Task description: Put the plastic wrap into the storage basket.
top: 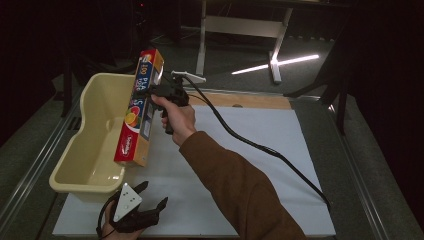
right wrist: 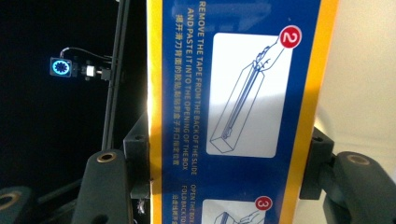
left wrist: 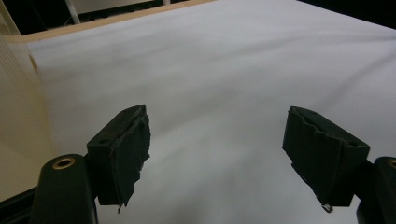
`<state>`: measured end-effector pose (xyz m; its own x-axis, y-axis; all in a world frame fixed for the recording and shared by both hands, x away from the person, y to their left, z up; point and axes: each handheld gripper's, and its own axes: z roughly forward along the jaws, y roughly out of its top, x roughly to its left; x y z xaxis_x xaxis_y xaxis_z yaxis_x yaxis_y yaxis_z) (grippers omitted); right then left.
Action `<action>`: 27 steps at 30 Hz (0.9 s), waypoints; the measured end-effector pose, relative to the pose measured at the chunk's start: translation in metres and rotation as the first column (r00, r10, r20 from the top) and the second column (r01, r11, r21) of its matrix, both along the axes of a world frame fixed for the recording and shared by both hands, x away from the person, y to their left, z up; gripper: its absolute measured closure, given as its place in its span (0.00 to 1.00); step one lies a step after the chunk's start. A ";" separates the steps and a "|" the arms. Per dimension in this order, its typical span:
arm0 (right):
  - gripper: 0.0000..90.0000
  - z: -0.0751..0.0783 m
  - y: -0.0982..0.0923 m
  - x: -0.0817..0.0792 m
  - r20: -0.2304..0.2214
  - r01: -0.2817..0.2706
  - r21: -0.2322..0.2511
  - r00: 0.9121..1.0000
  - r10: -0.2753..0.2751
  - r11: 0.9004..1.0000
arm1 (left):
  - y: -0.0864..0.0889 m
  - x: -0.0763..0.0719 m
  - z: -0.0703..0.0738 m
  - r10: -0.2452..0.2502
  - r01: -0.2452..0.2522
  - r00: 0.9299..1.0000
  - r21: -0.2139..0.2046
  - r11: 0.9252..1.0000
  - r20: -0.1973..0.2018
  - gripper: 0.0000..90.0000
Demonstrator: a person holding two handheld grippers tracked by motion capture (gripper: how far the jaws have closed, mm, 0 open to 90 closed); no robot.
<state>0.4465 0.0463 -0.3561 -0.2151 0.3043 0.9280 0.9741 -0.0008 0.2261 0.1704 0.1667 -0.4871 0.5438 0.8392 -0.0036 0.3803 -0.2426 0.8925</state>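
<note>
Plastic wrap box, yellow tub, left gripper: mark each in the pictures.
plastic wrap box [top: 139, 115], high view, on its printed front face.
yellow tub [top: 95, 95], high view, on its far inner wall.
left gripper [top: 152, 195], high view, midway between its fingertips.

Three cameras: one fixed overhead, one riding on each gripper.

The high view looks forward and down from the person's side over the white table [top: 260, 150]. The left gripper view sits low, close along its jaws, facing across that same table [left wrist: 224, 70] beside the cream tub [left wrist: 18, 116], also seen from above [top: 95, 130]. The right gripper view looks very near at the long box [right wrist: 233, 107], shared with the high view [top: 140, 110].
</note>
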 end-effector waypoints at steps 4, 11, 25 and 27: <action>0.44 -0.001 0.013 -0.003 0.002 -0.008 0.003 1.000 0.008 1.000 | -0.001 -0.001 0.000 -0.003 0.003 1.000 0.005 1.000 0.005 0.26; 0.44 -0.009 0.037 -0.011 -0.006 -0.033 0.010 0.999 0.033 0.999 | 0.000 -0.002 0.001 -0.006 0.006 1.000 -0.002 1.000 0.008 0.26; 0.43 -0.029 0.065 -0.025 -0.027 -0.055 -0.021 0.998 0.054 0.998 | 0.001 -0.004 0.002 -0.005 0.005 1.000 -0.004 1.000 0.018 0.26; 0.43 -0.032 0.066 -0.026 -0.024 -0.052 -0.033 0.998 0.051 0.998 | 0.002 -0.004 0.002 -0.005 0.005 1.000 -0.004 1.000 0.019 0.26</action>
<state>0.4209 0.1126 -0.3879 -0.2095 0.3244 0.9224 0.9777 0.0566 0.2022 0.1666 0.1683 -0.4853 0.5480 0.8365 0.0033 0.3624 -0.2410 0.9003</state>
